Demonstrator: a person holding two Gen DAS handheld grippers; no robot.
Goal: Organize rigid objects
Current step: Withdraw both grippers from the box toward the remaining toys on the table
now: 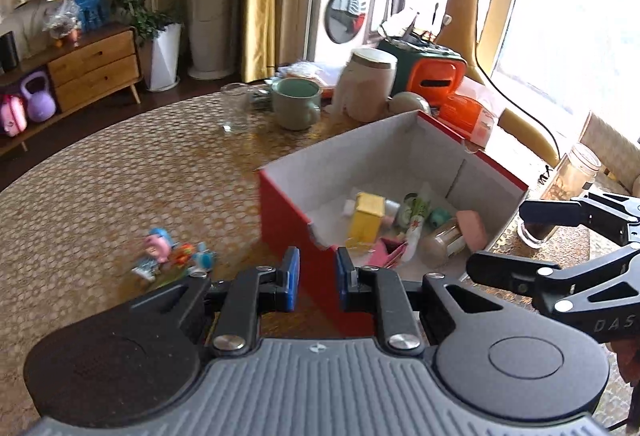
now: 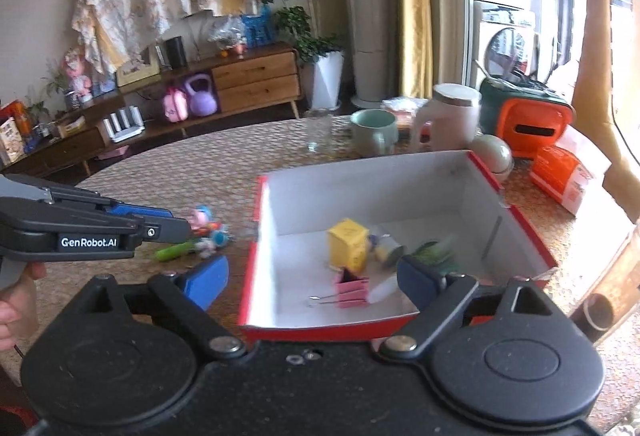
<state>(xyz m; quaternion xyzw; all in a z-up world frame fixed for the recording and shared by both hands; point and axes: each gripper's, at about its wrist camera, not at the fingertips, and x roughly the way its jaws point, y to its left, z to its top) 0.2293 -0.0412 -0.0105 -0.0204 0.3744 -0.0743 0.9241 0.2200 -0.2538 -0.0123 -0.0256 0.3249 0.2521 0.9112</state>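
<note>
A red cardboard box (image 1: 280,203) (image 2: 360,334) with a white inside stands open on the round table. In it lie a small yellow carton (image 1: 366,220) (image 2: 348,244), a pink binder clip (image 2: 352,288), a small jar (image 1: 444,242) and other bits. Small toy figures (image 1: 158,244) (image 2: 202,218) and a green stick (image 2: 174,251) lie left of the box. My left gripper (image 1: 317,278) (image 2: 184,226) is shut and holds nothing, above the box's near left corner. My right gripper (image 2: 314,280) (image 1: 496,239) stands wide open over the box's near edge, with nothing between its pads.
At the back of the table stand a clear glass (image 1: 236,107), a green mug (image 1: 296,103), a white canister (image 1: 368,83) and an orange and green case (image 1: 432,71). An orange packet (image 1: 468,115) and a glass jar (image 1: 576,171) sit right of the box.
</note>
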